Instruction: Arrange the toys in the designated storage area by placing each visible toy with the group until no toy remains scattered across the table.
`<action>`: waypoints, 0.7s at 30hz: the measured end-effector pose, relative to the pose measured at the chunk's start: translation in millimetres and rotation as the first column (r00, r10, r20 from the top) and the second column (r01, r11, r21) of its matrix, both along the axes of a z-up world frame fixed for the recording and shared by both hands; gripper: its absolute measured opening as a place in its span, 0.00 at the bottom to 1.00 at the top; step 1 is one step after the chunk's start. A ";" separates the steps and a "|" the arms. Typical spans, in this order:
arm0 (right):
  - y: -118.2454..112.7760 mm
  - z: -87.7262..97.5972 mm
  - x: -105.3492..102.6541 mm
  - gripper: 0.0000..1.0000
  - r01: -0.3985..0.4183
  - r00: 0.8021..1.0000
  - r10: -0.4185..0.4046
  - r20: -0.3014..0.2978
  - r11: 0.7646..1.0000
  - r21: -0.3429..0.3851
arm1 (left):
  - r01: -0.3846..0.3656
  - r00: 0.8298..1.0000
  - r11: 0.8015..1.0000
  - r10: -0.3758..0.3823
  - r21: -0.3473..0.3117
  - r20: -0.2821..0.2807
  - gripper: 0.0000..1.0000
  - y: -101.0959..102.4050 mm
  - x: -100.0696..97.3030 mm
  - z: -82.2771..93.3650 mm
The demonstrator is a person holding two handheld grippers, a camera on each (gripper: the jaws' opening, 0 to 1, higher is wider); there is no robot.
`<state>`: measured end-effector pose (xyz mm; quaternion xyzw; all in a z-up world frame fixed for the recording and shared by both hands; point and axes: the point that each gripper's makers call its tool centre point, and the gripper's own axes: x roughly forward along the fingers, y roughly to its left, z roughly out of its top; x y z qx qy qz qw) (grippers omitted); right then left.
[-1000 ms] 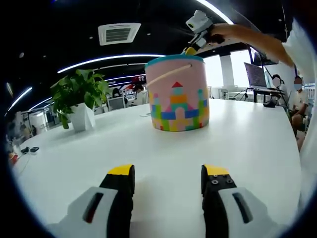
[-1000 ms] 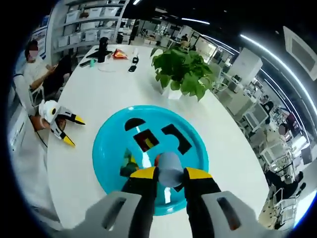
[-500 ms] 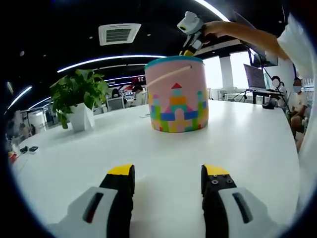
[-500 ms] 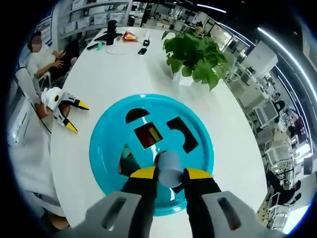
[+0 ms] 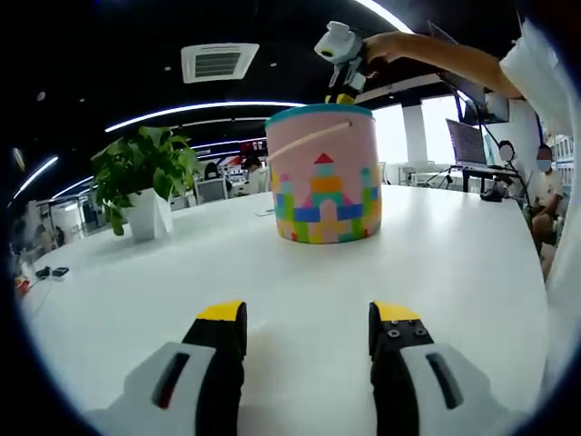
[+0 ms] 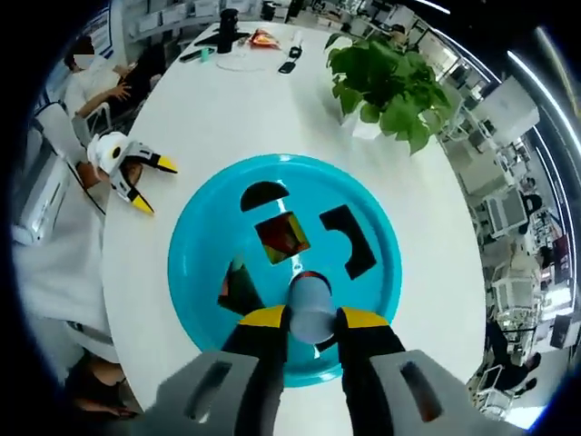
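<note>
- Left gripper (image 5: 309, 329): yellow-tipped jaws spread wide with nothing between them, low over the white table (image 5: 454, 272). It also appears in the right gripper view (image 6: 143, 182), at the table's edge, jaws apart.
- Pink cylindrical toy bucket with a teal rim and a coloured block-castle print (image 5: 324, 173) stands upright on the table ahead of the left gripper, a pale cord handle draped across its front.
- Right gripper (image 6: 311, 318): jaws closed on a grey-blue cylinder block (image 6: 311, 304), held end-on directly above the bucket. In the left gripper view this gripper (image 5: 341, 91) hangs tips-down just above the bucket's rim, a person's hand (image 5: 386, 47) on it.
- From above, the bucket's round teal shape-sorter lid (image 6: 200, 263) shows cut-outs: a semicircle, a square, a notched arch shape and a triangle. Coloured blocks are visible inside through the square hole (image 6: 283, 236).
- The cylinder block sits over the lid's near side, between the triangle hole and the arch-shaped hole; whether it touches the lid cannot be told.
- Leafy green potted plant in a white pot (image 5: 145, 186) stands on the table, well apart from the bucket.
- Seated person (image 6: 95, 86) at the table's far side.
</note>
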<state>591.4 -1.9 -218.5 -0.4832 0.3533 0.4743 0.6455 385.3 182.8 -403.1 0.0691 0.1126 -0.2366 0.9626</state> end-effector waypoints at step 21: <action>6.8 -9.8 3.5 0.22 -0.031 0.999 0.030 -0.028 0.999 -0.039 | -0.001 1.000 1.000 0.001 -0.017 -0.002 0.56 1.6 -0.6 0.6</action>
